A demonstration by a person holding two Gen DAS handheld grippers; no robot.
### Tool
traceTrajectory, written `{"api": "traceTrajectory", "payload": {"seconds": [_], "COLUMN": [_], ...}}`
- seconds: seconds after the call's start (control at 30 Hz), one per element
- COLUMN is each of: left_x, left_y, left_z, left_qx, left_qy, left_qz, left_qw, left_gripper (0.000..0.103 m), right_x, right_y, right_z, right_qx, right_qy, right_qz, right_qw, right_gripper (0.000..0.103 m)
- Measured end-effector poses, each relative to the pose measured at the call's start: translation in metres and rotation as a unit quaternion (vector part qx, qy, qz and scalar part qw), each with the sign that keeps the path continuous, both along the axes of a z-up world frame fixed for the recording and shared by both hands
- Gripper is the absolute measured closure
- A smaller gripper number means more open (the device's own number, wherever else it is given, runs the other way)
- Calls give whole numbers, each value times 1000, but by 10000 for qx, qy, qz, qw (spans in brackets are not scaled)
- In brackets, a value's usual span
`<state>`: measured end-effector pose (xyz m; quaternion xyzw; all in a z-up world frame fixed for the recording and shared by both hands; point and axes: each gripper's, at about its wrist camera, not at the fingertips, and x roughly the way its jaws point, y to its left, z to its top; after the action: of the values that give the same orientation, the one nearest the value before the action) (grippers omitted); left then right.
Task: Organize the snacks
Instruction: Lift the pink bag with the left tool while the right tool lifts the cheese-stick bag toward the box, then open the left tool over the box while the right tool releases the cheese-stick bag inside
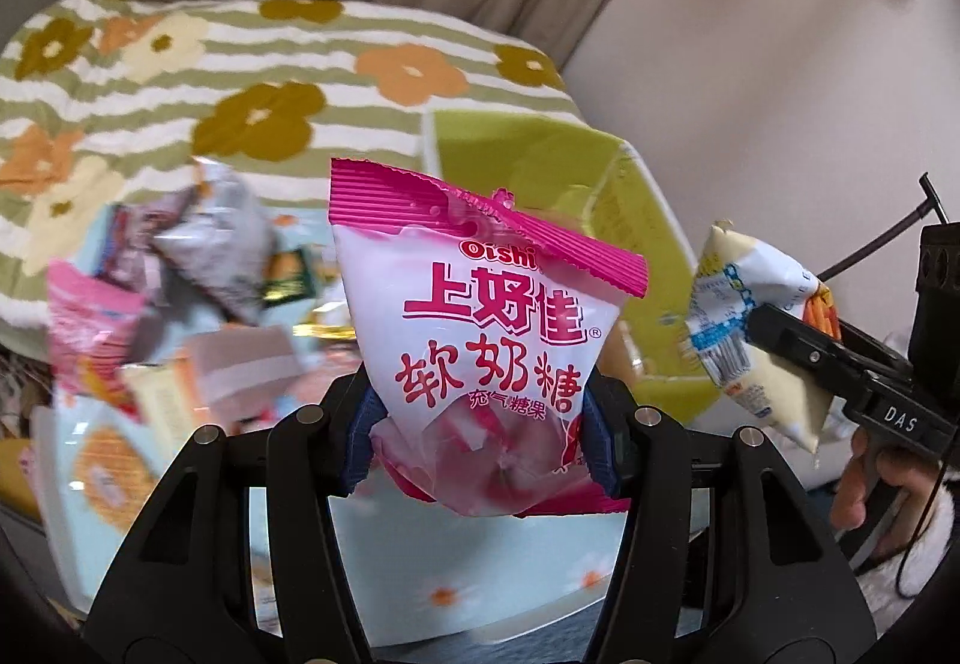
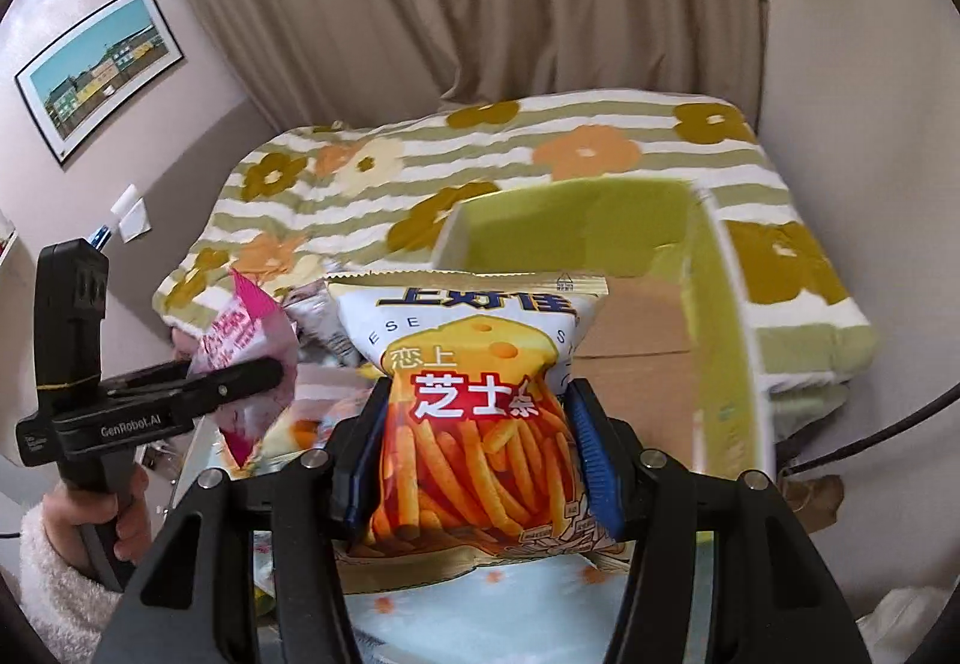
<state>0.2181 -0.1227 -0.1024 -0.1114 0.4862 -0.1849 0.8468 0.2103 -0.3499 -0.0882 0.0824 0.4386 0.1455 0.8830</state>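
— Where do things stand?

— The left gripper (image 1: 480, 448) pinches a pink candy bag (image 1: 486, 340); the right gripper (image 2: 474, 460) squeezes a cheese-stick bag (image 2: 474, 424). Both hang over the table, near the green box (image 2: 714, 316).

— How to finish well?

— Carry each bag over the box's rim, lower it, then release. The inside looks empty, though blurred.

Glossy plastic pink candy bag (image 1: 486, 340), glossy cheese-stick bag (image 2: 474, 412), matt cardboard box (image 2: 636, 340).
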Motion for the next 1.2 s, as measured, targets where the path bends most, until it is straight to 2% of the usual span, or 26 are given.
{"api": "traceTrajectory", "payload": {"seconds": [0.33, 0.5, 0.53, 0.6, 0.67, 0.7, 0.83, 1.0, 1.2], "left_x": [40, 55, 58, 61, 60, 59, 52, 44, 35], "left_y": [-89, -115, -120, -125, -126, -125, -116, -99, -86], "left_z": [-38, -63, -68, -76, -79, -78, -71, -63, -55], "left_qx": [359, 793, 949, 1085, 1160, 1177, 1301, 1282, 1191], "left_qy": [499, 699, 736, 851, 829, 776, 638, 549, 561], "left_qz": [-528, -789, -829, -927, -945, -940, -926, -733, -692], "left_qw": [9967, 9913, 9893, 9861, 9853, 9855, 9851, 9875, 9889], "left_gripper": [51, 51, 49, 39, 12, 9, 8, 8, 8], "right_x": [19, 28, 30, 34, 35, 36, 36, 34, 37], "right_y": [-45, -54, -55, -57, -57, -58, -58, -50, -42], "right_z": [-19, -32, -36, -41, -44, -46, -52, -57, -63], "right_qx": [-2, 62, 94, 114, 116, 110, -27, -397, -498], "right_qy": [150, 294, 332, 389, 433, 450, 496, 464, 447], "right_qz": [-440, -592, -617, -630, -637, -645, -672, -622, -628], "right_qw": [9989, 9978, 9975, 9972, 9970, 9968, 9965, 9962, 9958], "right_gripper": [51, 51, 51, 51, 51, 51, 51, 51, 48]}}
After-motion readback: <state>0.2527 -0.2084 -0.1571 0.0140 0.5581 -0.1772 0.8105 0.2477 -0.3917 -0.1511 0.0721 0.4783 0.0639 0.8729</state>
